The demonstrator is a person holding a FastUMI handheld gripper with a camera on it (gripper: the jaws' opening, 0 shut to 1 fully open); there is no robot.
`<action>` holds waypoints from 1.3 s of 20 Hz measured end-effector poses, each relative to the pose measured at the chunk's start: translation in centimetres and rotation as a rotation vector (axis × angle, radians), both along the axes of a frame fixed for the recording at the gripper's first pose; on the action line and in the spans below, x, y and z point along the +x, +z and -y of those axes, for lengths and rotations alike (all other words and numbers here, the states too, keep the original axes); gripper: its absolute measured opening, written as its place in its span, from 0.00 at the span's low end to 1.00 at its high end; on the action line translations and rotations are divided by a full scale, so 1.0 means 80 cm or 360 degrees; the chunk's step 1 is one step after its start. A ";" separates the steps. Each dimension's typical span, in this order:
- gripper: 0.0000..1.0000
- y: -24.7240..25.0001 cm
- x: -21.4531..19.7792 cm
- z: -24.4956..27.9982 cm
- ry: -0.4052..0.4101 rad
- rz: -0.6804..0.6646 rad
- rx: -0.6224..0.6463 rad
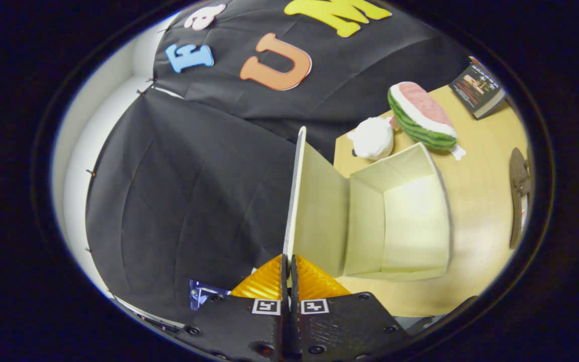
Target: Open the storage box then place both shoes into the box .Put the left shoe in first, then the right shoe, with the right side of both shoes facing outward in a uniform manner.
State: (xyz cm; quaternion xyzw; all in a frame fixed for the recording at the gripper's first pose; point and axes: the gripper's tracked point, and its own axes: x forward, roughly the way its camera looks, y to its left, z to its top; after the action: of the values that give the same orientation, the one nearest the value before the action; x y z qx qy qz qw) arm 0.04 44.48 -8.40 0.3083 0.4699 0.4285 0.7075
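My hand-held gripper (288, 264) is closed on the lid (314, 206) of the box; the two orange fingers (264, 281) press on the lid's thin edge from both sides, and the lid stands up between them, swung open; just beyond the fingers the box (415, 221) lies on the wooden bench (475, 201) with its pale inside open to me, and I see nothing inside it; the lid is joined to the box along one side. Beside my fingers, on the other side from the box, a small blue thing (200, 292) shows at the foot of the black cloth; I cannot tell what it is. Behind the box a white soft toy (372, 138) rests at the bench's edge; next to it lies a watermelon slice toy (420, 116), near the box's far corner; further away a dark book (478, 89) lies near the corner of the bench. Well apart from the box, a brown shoe (519, 196) lies on the bench.
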 end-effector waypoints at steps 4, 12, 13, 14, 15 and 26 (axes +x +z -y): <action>0.19 -0.031 -0.010 -0.054 0.0041 0.0104 -0.0242; 0.83 -0.060 -0.022 -0.078 0.0122 0.0314 -0.0397; 0.91 -0.065 -0.017 -0.066 0.0102 0.0366 -0.0432; 0.92 -0.068 -0.014 -0.052 0.0091 0.0401 -0.0464; 0.95 -0.069 -0.015 -0.037 0.0092 0.0429 -0.0485; 0.96 -0.144 0.078 0.239 -0.0191 0.0505 -0.0919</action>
State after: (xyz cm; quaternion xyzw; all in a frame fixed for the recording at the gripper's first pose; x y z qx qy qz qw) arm 6.27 25.38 -19.93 0.0516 0.4368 0.2778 0.8540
